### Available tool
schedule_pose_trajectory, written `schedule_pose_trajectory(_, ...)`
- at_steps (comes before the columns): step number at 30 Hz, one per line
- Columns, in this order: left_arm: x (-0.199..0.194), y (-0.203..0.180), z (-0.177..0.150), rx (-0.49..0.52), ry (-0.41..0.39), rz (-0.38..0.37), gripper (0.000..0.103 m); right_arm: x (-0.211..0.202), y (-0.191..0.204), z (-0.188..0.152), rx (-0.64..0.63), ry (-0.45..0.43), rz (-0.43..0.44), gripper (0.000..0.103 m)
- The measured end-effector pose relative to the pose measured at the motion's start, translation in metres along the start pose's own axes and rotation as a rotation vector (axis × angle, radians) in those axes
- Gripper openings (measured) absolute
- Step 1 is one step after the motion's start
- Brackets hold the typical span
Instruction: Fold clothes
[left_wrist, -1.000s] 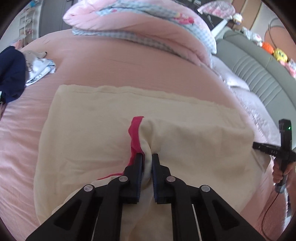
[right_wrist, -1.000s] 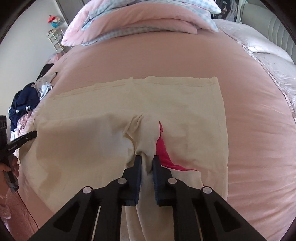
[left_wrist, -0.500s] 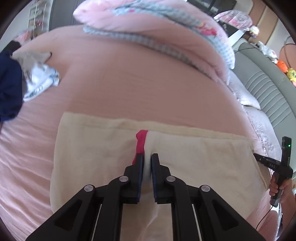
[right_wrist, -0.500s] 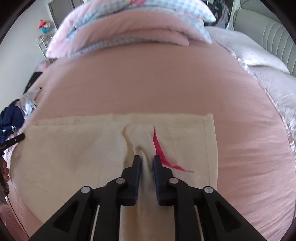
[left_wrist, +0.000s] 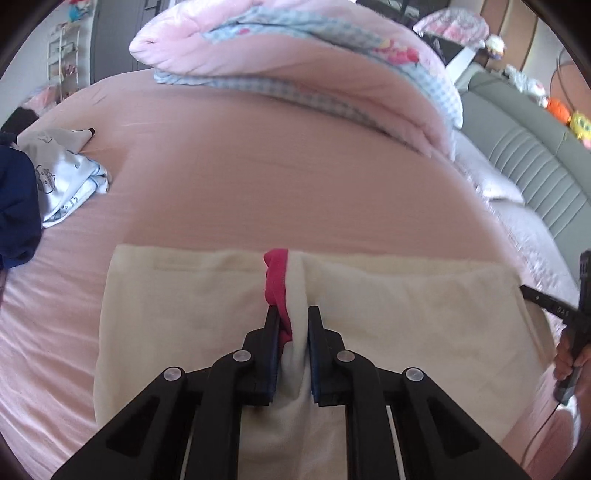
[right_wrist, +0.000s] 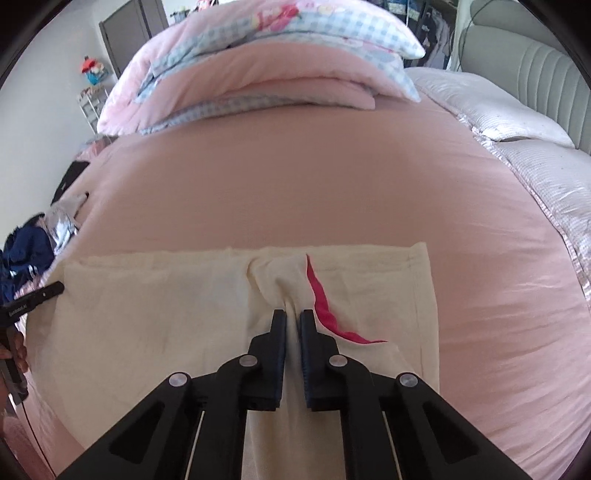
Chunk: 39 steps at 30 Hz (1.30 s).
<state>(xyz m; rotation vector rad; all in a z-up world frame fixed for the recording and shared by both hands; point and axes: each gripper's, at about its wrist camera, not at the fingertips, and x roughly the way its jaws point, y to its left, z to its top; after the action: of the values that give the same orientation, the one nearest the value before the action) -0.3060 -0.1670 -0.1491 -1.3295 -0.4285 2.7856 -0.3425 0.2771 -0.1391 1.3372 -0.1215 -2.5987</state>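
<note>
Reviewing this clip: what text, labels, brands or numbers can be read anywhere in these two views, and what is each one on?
White lettering on the side of the right gripper, left wrist view: too blurred to read.
White label on the side of the left gripper, right wrist view: too small to read.
Printed pale garment: cartoon drawings, no legible words.
Cream garment: no text.

Beyond the cream garment (left_wrist: 406, 310), the pink bed sheet (left_wrist: 288, 192) lies open up to the folded quilt (left_wrist: 314, 62); left of it sits a clothes pile (left_wrist: 55, 177).
</note>
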Motion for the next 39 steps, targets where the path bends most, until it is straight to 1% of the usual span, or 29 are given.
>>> schedule_pose_trajectory(3, 0.008, 0.002, 0.006, -0.005, -0.009, 0.009, 0.011, 0.004, -0.01, 0.013, 0.036, -0.039, -0.02, 0.005)
schedule_pose_trajectory(4, 0.013, 0.001, 0.007, 0.004, -0.006, 0.024, 0.012, 0.006, -0.013, 0.017, 0.047, -0.052, -0.028, 0.005)
schedule_pose_trajectory(5, 0.023, -0.001, 0.004, 0.036, -0.001, 0.06, 0.014, 0.007, -0.016, 0.021, 0.059, -0.064, -0.035, 0.005)
schedule_pose_trajectory(6, 0.034, -0.003, 0.001, 0.061, 0.02, 0.088, 0.016, 0.024, -0.02, 0.021, 0.074, 0.002, -0.035, 0.005)
schedule_pose_trajectory(7, 0.044, 0.0, -0.003, 0.05, 0.066, 0.083, 0.017, 0.037, -0.026, 0.018, 0.105, 0.069, -0.036, 0.005)
schedule_pose_trajectory(8, 0.039, 0.006, -0.002, 0.004, 0.07, 0.045, 0.017, 0.05, -0.032, 0.015, 0.137, 0.136, -0.037, 0.006)
schedule_pose_trajectory(10, 0.031, 0.019, 0.0, -0.086, 0.073, -0.038, 0.027, 0.041, -0.037, 0.013, 0.174, 0.112, 0.016, 0.009)
schedule_pose_trajectory(11, 0.024, 0.025, 0.002, -0.12, 0.059, -0.098, 0.044, 0.033, -0.038, 0.014, 0.173, 0.083, 0.033, 0.022)
schedule_pose_trajectory(12, 0.02, 0.029, 0.004, -0.136, 0.041, -0.132, 0.06, 0.025, -0.039, 0.015, 0.17, 0.052, 0.048, 0.033)
schedule_pose_trajectory(13, 0.02, 0.029, 0.005, -0.131, 0.037, -0.137, 0.063, 0.023, -0.041, 0.017, 0.172, 0.041, 0.06, 0.053)
schedule_pose_trajectory(14, 0.02, 0.03, 0.007, -0.126, 0.033, -0.141, 0.063, 0.025, -0.042, 0.018, 0.174, 0.047, 0.079, 0.062)
schedule_pose_trajectory(16, 0.02, 0.03, 0.008, -0.114, 0.031, -0.149, 0.061, 0.034, -0.045, 0.022, 0.181, 0.087, 0.116, 0.062)
schedule_pose_trajectory(17, 0.025, 0.025, 0.007, -0.095, 0.052, -0.142, 0.045, 0.034, -0.044, 0.024, 0.183, 0.087, 0.141, 0.061)
schedule_pose_trajectory(18, 0.031, 0.019, 0.005, -0.067, 0.078, -0.118, 0.029, 0.034, -0.043, 0.025, 0.185, 0.085, 0.166, 0.06)
schedule_pose_trajectory(19, 0.036, 0.012, 0.004, -0.035, 0.098, -0.088, 0.026, 0.035, -0.042, 0.026, 0.187, 0.083, 0.192, 0.05)
schedule_pose_trajectory(20, 0.039, 0.005, 0.003, -0.002, 0.1, -0.05, 0.022, 0.034, -0.037, 0.025, 0.167, 0.082, 0.181, 0.046)
schedule_pose_trajectory(22, 0.036, 0.002, 0.001, 0.013, 0.085, -0.04, 0.021, 0.032, -0.027, 0.022, 0.125, 0.081, 0.152, 0.046)
schedule_pose_trajectory(23, 0.032, 0.006, 0.001, -0.006, 0.077, -0.055, 0.021, 0.032, -0.022, 0.021, 0.103, 0.08, 0.138, 0.046)
schedule_pose_trajectory(25, 0.025, 0.011, 0.001, -0.03, 0.068, -0.075, 0.021, 0.016, -0.019, 0.02, 0.109, 0.036, 0.104, 0.047)
schedule_pose_trajectory(27, 0.024, 0.014, 0.001, -0.03, 0.073, -0.08, 0.022, 0.0, -0.018, 0.021, 0.107, -0.026, 0.093, 0.063)
schedule_pose_trajectory(28, 0.025, 0.015, 0.001, -0.025, 0.083, -0.08, 0.022, -0.002, -0.015, 0.023, 0.095, -0.028, 0.098, 0.068)
schedule_pose_trajectory(29, 0.027, 0.016, 0.001, -0.02, 0.092, -0.082, 0.022, -0.002, -0.013, 0.025, 0.081, -0.027, 0.103, 0.068)
schedule_pose_trajectory(31, 0.033, 0.014, 0.004, -0.01, 0.098, -0.078, 0.022, 0.018, 0.001, 0.035, 0.015, 0.061, 0.106, 0.069)
schedule_pose_trajectory(33, 0.037, 0.005, 0.0, 0.014, 0.085, -0.059, 0.021, 0.043, 0.002, 0.024, -0.038, 0.167, 0.041, 0.068)
schedule_pose_trajectory(34, 0.037, 0.002, -0.001, 0.024, 0.077, -0.046, 0.017, 0.055, 0.002, 0.017, -0.065, 0.22, 0.007, 0.048)
schedule_pose_trajectory(35, 0.035, 0.002, -0.001, 0.031, 0.065, -0.025, 0.012, 0.058, 0.003, 0.014, -0.057, 0.224, 0.025, 0.03)
schedule_pose_trajectory(36, 0.031, 0.002, -0.001, 0.033, 0.049, -0.013, 0.01, 0.061, 0.003, 0.01, -0.046, 0.223, 0.05, 0.024)
schedule_pose_trajectory(37, 0.023, 0.003, 0.0, 0.019, 0.017, -0.022, 0.009, 0.055, 0.007, 0.01, -0.049, 0.203, 0.062, 0.013)
schedule_pose_trajectory(39, 0.006, 0.005, 0.004, -0.001, -0.045, -0.042, 0.009, 0.036, 0.013, 0.012, -0.053, 0.129, 0.072, 0.012)
